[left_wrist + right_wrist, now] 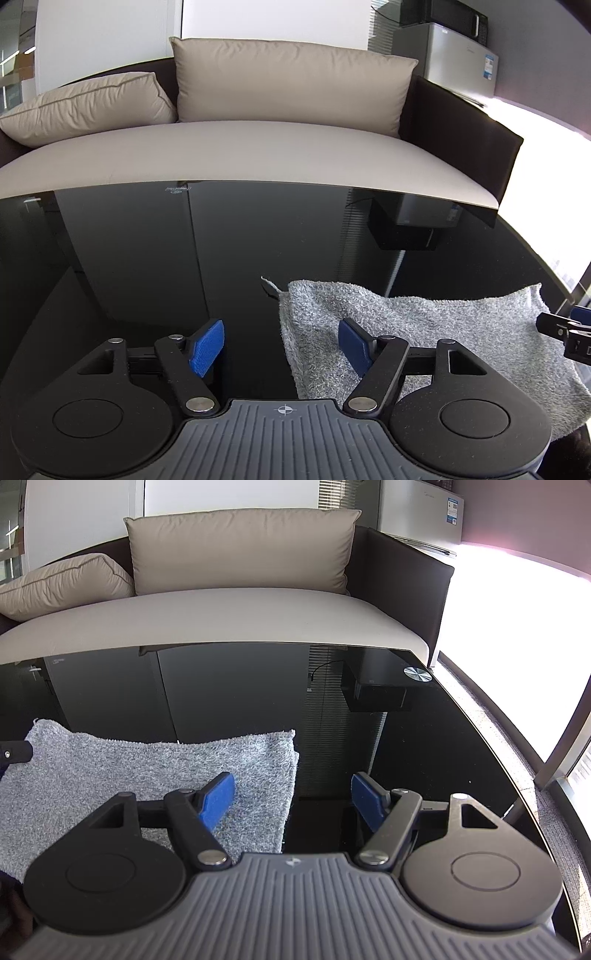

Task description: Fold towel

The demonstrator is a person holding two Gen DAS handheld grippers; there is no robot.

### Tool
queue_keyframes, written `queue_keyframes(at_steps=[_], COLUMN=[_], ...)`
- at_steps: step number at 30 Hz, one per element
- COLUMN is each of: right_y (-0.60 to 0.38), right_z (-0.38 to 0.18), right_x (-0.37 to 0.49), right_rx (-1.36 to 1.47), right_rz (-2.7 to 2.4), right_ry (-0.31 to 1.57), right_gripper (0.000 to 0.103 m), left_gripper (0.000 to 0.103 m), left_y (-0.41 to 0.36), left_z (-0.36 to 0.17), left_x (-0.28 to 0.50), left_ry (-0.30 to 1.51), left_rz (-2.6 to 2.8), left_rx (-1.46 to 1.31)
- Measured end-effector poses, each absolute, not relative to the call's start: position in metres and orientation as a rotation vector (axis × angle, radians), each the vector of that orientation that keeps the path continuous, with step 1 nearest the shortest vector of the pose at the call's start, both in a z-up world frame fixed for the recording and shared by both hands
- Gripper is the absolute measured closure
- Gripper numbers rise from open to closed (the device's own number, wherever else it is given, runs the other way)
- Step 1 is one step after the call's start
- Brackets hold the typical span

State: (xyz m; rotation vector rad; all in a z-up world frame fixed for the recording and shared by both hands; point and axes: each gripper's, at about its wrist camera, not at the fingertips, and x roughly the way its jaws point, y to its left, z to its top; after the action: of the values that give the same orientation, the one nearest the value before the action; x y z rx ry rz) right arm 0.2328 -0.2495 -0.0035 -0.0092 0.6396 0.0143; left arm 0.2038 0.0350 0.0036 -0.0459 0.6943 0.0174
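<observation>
The towel is rough, looped grey terry cloth. The worktop is glossy black glass, mirror-smooth. At twelve o'clock, the cushions look like soft matt beige fabric.

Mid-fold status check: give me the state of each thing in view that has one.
Grey terry towel: lying on the table, looks folded over, gripped by neither.
Left hand-held gripper: open, straddling the towel's left edge.
Right hand-held gripper: open, straddling the towel's right edge.
Black glass table: glossy, towel on it.

Grey fluffy towel, folded, flat on the black glass table.
</observation>
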Motion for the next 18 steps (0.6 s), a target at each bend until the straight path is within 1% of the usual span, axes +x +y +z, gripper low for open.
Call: queue_keyframes(at_steps=[2,5,6,8,9,10,12,16,18], right_y=[-0.251,-0.254,-0.255,-0.255,-0.256,-0.256,-0.255,-0.252,-0.251], right_z=[-0.001,0.003,0.003,0.004,0.005,0.005,0.006,0.008,0.010], right_x=[0.232,0.230,0.229,0.227,0.225,0.224,0.220,0.209,0.203], right_rx=[0.002,0.033,0.042,0.053,0.063,0.074,0.089,0.094,0.094], right_rz=[0.016,0.019,0.018,0.022,0.028,0.034,0.044,0.053,0.058], right_ry=[0.631,0.627,0.628,0.628,0.629,0.631,0.635,0.627,0.620], right_gripper=[0.030,0.030,0.029,0.029,0.028,0.028,0.022,0.016,0.012], left_gripper=[0.021,0.013,0.012,0.004,0.002,0.001,0.001,0.001,0.001], left_y=[0.036,0.039,0.041,0.042,0.042,0.042,0.041,0.040,0.040], left_z=[0.005,0.008,0.009,0.011,0.012,0.012,0.013,0.011,0.012], left_x=[0.200,0.194,0.191,0.185,0.181,0.178,0.171,0.161,0.156], left_ry=[0.691,0.690,0.690,0.687,0.686,0.683,0.688,0.700,0.698], left_rz=[0.012,0.007,0.005,0.008,0.007,0.005,-0.008,-0.033,-0.039], left_rx=[-0.053,-0.070,-0.076,-0.075,-0.072,-0.072,-0.073,-0.082,-0.077])
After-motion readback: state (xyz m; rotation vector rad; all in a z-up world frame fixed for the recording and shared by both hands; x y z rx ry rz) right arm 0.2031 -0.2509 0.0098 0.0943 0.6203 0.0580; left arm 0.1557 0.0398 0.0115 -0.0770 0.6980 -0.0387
